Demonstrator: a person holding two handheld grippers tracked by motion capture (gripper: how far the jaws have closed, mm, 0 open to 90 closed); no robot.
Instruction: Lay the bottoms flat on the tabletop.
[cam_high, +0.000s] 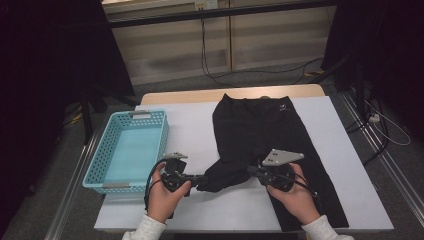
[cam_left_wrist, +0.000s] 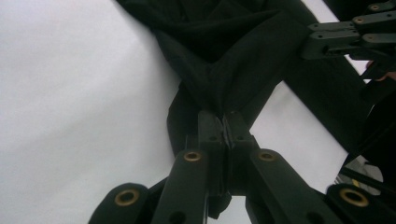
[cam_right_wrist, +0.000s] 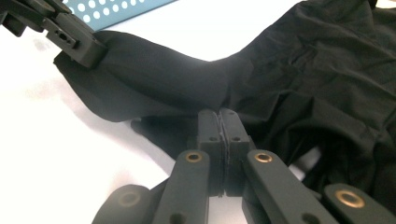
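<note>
Black trousers (cam_high: 260, 131) spread on the white table (cam_high: 190, 125), waist at the far edge, one leg pulled across toward the near left, just right of the blue basket (cam_high: 131, 150). Left gripper (cam_high: 199, 181) clamped on the end of that bunched leg, jaws pressed together on the cloth. Right gripper (cam_high: 250, 171) likewise pinched shut on a fold of the trousers farther along the same leg, facing the left one.
</note>
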